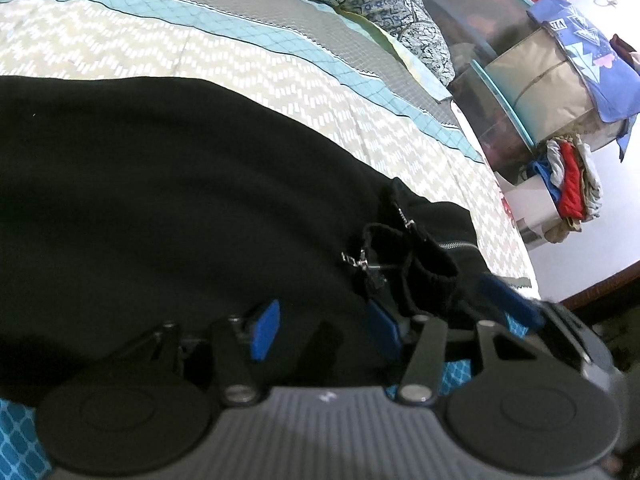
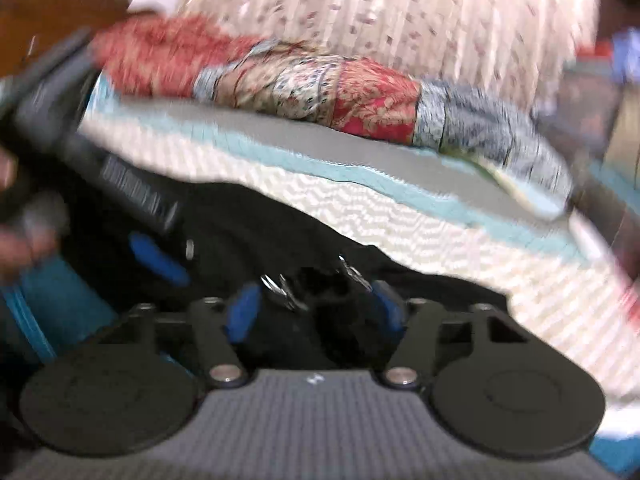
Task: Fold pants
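Two tongs are counted, one per wrist view. The left gripper (image 1: 324, 330) is seen with its two blue pads (image 1: 264, 336) spread apart, black cloth lying under and between them; no pinch on it can be made out. The right gripper (image 2: 316, 310) is likewise seen with both pads parted around a bunched black fold, and whether the pads press on that fold cannot be told through the blur. In the left wrist view the right gripper's blue finger is caught at 4 o'clock of the left gripper; in the right wrist view the left gripper's dark body is seen at 10 o'clock.

One pair of black pants (image 1: 168, 184) is spread on the bed, its bunched end with two silver zipper pulls (image 1: 354, 260) lying just ahead of both tongs. Its far edge runs from 9 toward 3 o'clock, and open patterned bedspread (image 1: 120, 48) is left beyond it toward 12 o'clock.

Two patterned pillows (image 1: 384, 4) are counted at the bed's far edge, at 1 o'clock. One stack of folded clothes (image 1: 572, 184) is seen off the bed at 3 o'clock.

The right wrist view is smeared throughout; the near end of the pants is hidden under both tongs.
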The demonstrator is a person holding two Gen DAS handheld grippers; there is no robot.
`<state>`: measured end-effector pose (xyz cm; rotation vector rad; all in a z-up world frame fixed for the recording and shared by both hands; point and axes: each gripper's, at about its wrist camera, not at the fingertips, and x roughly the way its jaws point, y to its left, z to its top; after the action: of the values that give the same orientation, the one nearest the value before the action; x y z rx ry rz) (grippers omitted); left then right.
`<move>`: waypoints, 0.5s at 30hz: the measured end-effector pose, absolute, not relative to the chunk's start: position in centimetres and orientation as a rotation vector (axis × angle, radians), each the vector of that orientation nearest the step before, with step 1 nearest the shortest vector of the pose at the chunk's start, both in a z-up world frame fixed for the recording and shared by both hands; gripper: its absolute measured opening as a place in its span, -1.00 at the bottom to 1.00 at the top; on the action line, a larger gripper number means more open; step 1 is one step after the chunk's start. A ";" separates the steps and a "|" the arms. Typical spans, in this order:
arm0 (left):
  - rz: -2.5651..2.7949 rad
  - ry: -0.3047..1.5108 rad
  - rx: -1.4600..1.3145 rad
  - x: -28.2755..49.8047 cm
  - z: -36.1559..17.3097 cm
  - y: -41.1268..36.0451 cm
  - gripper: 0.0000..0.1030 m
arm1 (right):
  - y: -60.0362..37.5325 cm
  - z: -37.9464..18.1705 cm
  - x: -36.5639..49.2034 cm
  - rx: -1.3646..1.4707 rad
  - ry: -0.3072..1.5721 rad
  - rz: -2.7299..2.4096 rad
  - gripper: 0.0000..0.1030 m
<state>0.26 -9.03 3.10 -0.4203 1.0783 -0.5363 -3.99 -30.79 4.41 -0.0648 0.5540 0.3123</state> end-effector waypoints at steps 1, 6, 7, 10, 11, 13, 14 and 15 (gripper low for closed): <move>-0.537 1.077 -0.422 0.2 3.2 -8.8 -0.03 | -31.2 3.6 -3.8 0.001 0.580 0.310 -0.25; -0.515 1.044 -0.434 -0.5 4.3 -6.5 -0.02 | -30.6 -0.7 -0.6 0.076 0.734 0.181 -0.25; -0.511 1.032 -0.436 -0.9 4.7 -5.7 0.00 | -30.2 0.2 -0.7 0.077 0.739 0.176 -0.23; -0.489 0.970 -0.437 -2.7 6.2 -2.3 0.11 | -29.8 3.0 -1.7 0.161 0.665 0.187 -0.21; -0.471 0.943 -0.436 -3.6 6.7 -0.9 0.13 | -29.4 3.6 -2.2 0.189 0.642 0.199 -0.21; -0.419 0.907 -0.436 -5.0 7.3 1.6 0.19 | -28.1 4.3 -2.2 0.235 0.634 0.238 -0.21; -0.377 0.888 -0.441 -5.8 7.5 3.3 0.27 | -27.4 4.2 -2.1 0.260 0.650 0.267 -0.23; -0.336 0.873 -0.452 -6.5 7.6 4.7 0.37 | -26.5 3.9 -1.9 0.283 0.672 0.301 -0.24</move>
<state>-6.53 4.72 7.61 -0.4518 0.8733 -0.3356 -1.91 -26.54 3.93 0.2833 0.6723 0.3011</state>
